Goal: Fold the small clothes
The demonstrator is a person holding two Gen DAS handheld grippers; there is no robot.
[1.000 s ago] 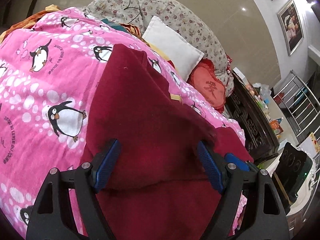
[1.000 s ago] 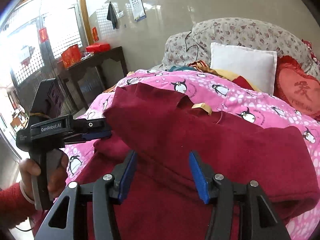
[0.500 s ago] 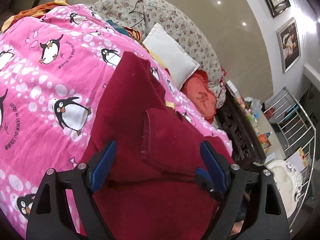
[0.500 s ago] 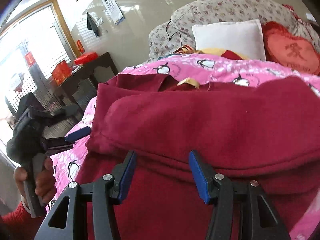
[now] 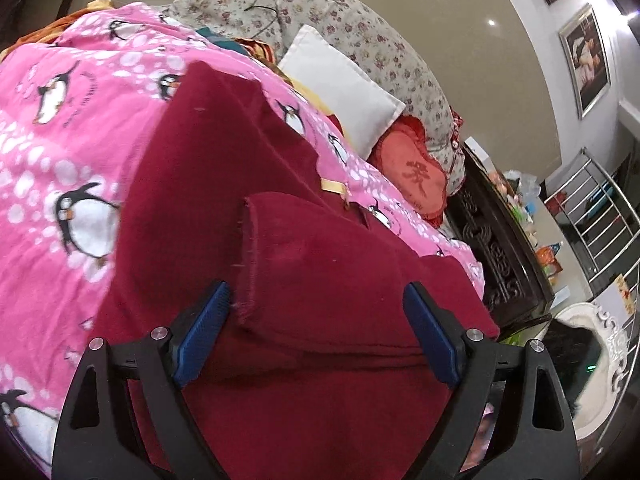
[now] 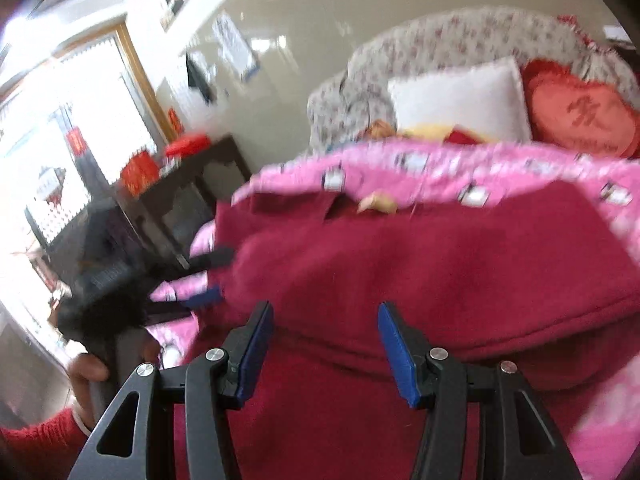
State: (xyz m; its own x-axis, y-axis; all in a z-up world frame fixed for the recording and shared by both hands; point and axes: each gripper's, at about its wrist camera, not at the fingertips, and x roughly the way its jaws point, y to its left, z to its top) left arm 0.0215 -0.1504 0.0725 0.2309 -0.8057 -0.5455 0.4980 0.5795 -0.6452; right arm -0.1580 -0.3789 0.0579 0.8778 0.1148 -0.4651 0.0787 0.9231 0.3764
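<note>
A dark red garment lies on a pink penguin blanket, with one part folded over onto its middle and a gold neck label at its far edge. My left gripper is open just above the near part of the garment, holding nothing. In the right wrist view the same garment fills the lower frame, blurred. My right gripper is open over its near edge and empty. The left gripper also shows in the right wrist view, at the garment's left edge.
A white pillow, a red heart cushion and a floral bolster lie at the head of the bed. A dark carved cabinet stands to the right. A dark side table stands to the left.
The folded-over part of the garment now lies flatter across the middle. The right gripper has drawn back and swung, blurring its view. The left gripper has shifted slightly.
</note>
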